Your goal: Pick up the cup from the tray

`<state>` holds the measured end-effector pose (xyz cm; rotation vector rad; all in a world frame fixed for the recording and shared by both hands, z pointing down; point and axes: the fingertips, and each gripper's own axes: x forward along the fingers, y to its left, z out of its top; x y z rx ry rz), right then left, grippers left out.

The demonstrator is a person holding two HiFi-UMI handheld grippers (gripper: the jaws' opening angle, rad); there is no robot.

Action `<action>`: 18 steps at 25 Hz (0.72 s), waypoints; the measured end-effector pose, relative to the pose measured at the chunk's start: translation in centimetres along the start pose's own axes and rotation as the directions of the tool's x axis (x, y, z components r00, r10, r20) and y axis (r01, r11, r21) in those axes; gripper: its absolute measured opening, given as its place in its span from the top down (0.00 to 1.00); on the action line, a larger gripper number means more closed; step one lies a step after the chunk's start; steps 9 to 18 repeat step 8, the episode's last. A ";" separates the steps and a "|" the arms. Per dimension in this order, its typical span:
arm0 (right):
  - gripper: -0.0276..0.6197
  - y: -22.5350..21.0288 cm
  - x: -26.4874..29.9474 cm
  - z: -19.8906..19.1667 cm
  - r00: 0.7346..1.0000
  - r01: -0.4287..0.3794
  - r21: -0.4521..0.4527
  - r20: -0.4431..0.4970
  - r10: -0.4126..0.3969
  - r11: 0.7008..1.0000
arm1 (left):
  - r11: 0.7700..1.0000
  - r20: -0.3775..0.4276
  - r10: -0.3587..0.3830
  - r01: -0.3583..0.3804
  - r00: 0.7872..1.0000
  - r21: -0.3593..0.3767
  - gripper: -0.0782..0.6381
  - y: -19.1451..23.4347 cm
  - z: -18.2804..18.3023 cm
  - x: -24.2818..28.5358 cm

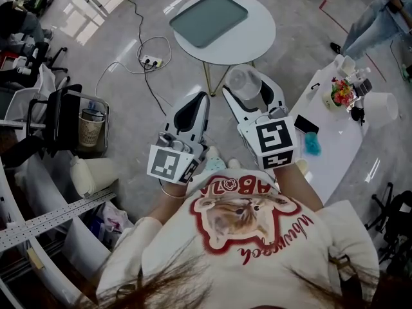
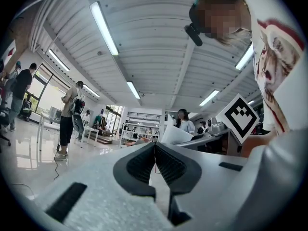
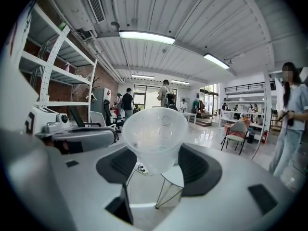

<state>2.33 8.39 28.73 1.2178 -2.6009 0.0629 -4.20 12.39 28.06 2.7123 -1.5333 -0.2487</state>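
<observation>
A clear plastic cup [image 1: 245, 82] [image 3: 155, 138] is held upright between the jaws of my right gripper [image 1: 252, 94] [image 3: 159, 165], lifted well clear of the table, nearer to me than the round white table [image 1: 257, 34]. The grey-green tray [image 1: 208, 19] lies on that table with nothing in it. My left gripper [image 1: 191, 108] [image 2: 155, 160] hangs beside the right one, its black pads [image 2: 168, 165] pressed together with nothing between them.
A white side table [image 1: 335, 140] at the right carries a phone, a blue thing, flowers and cups. On the floor lie a power strip with cables [image 1: 151, 61]; a wire bin [image 1: 92, 127] and chair stand left. People stand about the room.
</observation>
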 end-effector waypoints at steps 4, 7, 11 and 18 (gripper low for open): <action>0.54 -0.2 0.3 0.2 1.000 0.000 -0.003 0.008 0.000 1.000 | 1.000 -0.005 -0.007 0.007 1.000 -0.001 0.87 0.1 -0.2 0.3; 0.54 -0.5 0.6 0.5 1.000 -0.002 -0.003 0.012 0.002 1.000 | 1.000 -0.005 -0.013 0.013 1.000 -0.001 0.87 0.2 -0.2 0.8; 0.54 -0.6 0.7 0.7 1.000 -0.002 -0.004 0.014 0.002 1.000 | 1.000 -0.005 -0.015 0.015 1.000 0.000 0.87 0.2 -0.1 0.9; 0.54 -0.6 0.7 0.7 1.000 -0.002 -0.004 0.014 0.002 1.000 | 1.000 -0.005 -0.015 0.015 1.000 0.000 0.87 0.2 -0.1 0.9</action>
